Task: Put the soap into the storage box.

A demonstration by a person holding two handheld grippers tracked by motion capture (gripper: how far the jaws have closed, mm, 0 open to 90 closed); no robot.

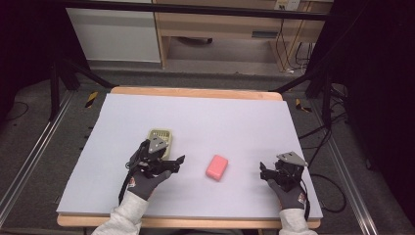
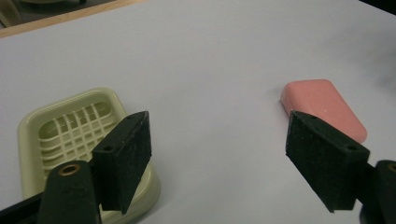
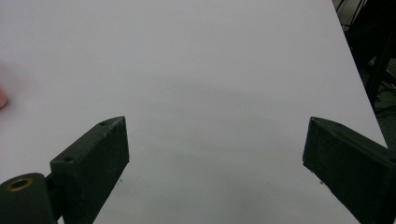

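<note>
The pink soap bar (image 1: 217,167) lies flat on the white worktop (image 1: 235,117), roughly midway between the two hands and a little nearer the left one. The left tool (image 1: 177,162) has its jaws spread wide apart and holds nothing; it sits just to the right of the pale yellow-green soap dish (image 1: 160,137), with its tips pointing towards the bar. In the left gripper view the soap bar (image 2: 323,107) lies just beyond the right-hand jaw and off to that side, while the soap dish (image 2: 79,135) sits partly under the left-hand jaw, its slotted grid empty. So the bar is not centred in the jaw gap: the left tool would probably need to slide towards the bar before it could close on it. The bar's long axis runs at a slant, from near-left to far-right in the high view, so a grip across its shorter width looks the easier one, and that may call for a slight turn of the hand. The right tool (image 1: 264,169) is also open and empty, resting farther from the bar on its other side, above bare worktop. Its own view catches a blurred sliver of the pink soap bar (image 3: 2,99) at the left edge. The dish lies to the far left of the bar, so the left hand seems better placed for carrying the soap there.
</note>
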